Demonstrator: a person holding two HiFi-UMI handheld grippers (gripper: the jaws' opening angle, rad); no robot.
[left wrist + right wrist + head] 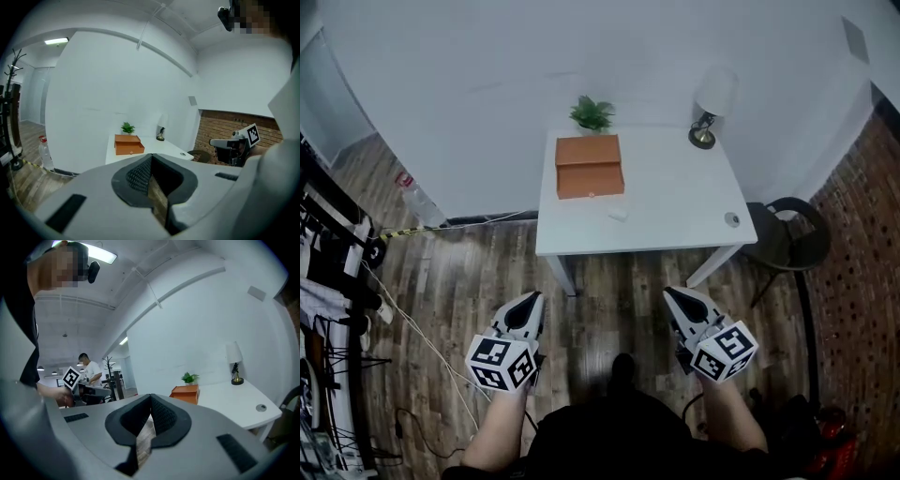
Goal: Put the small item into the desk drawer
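Observation:
A small white item (619, 215) lies on the white desk (675, 202), just in front of the orange drawer box (589, 166), whose drawer looks closed. Both grippers hang low over the wooden floor, well short of the desk and close to the person's body. The left gripper (532, 300) is shut and holds nothing. The right gripper (671, 294) is also shut and empty. The left gripper view shows its jaws (151, 156) meeting, with the orange box (128, 145) far ahead. The right gripper view shows its closed tips (150, 396) and the box (186, 393).
On the desk stand a potted plant (592, 113), a lamp (710, 103) and a small round object (731, 219). A dark chair (792, 234) is at the desk's right. A bottle (411, 192), cables and a rack line the left side. A person (89, 369) stands in the background.

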